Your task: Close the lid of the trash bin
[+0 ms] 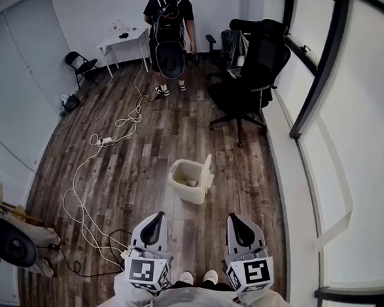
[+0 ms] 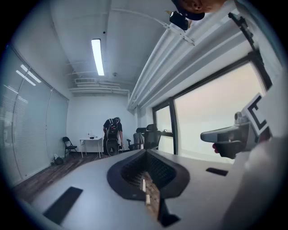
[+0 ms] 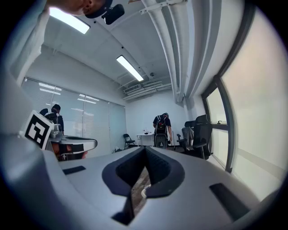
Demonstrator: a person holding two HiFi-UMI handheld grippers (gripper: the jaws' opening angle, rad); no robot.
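Observation:
A cream trash bin (image 1: 188, 182) stands on the wooden floor a short way in front of me. Its lid (image 1: 208, 171) is tipped up on the bin's right side, and the inside shows. My left gripper (image 1: 154, 219) and right gripper (image 1: 235, 221) hang low near my body, side by side, both well short of the bin and touching nothing. In the left gripper view the left gripper (image 2: 145, 152) points level into the room, its jaws together with only a thin slit between them. The right gripper (image 3: 145, 150) looks the same in its own view, with nothing held.
White cables (image 1: 102, 176) trail over the floor to the left of the bin. A black office chair (image 1: 253, 72) stands at the back right, beside the window wall. A person with a backpack (image 1: 169, 30) bends near a white table (image 1: 124, 38). A folding chair (image 1: 79, 63) stands far left.

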